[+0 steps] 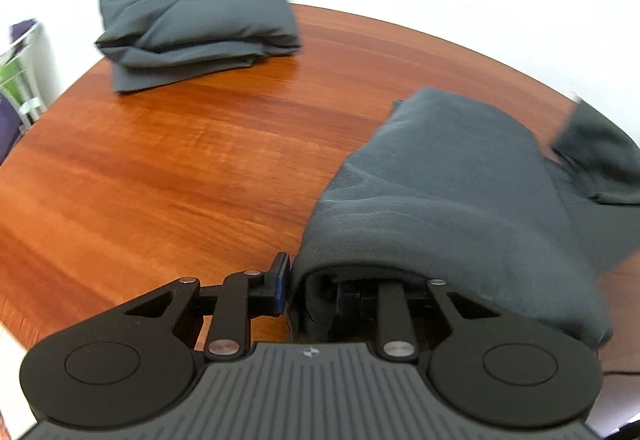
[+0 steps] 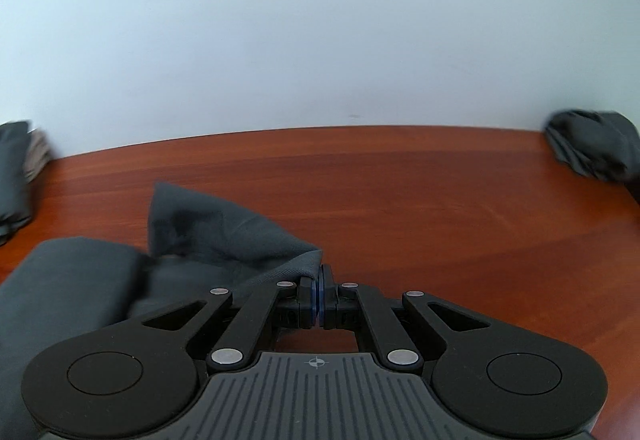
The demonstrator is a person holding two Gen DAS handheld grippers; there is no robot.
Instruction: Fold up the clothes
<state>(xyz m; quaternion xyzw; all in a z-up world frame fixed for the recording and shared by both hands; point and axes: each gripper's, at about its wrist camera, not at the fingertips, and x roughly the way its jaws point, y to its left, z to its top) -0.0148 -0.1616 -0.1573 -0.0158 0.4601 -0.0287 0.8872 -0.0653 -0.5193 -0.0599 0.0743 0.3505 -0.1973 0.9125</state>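
Both grippers gripping the grey garment (image 1: 460,192)

Left gripper (image 1: 310,290) clamps a thick fold, right gripper (image 2: 319,282) pinches a corner; cloth stretches leftward from the right one.

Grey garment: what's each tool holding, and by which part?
Left tool grips a thick folded edge of the grey garment. Right tool pinches a thin corner of it.

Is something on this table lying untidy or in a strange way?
Nothing is spilled or damaged. Only the grey garment being folded looks untidy: it lies bunched over one side of the left tongs, and the right tongs pinch its corner. The other garment sits folded on the table.
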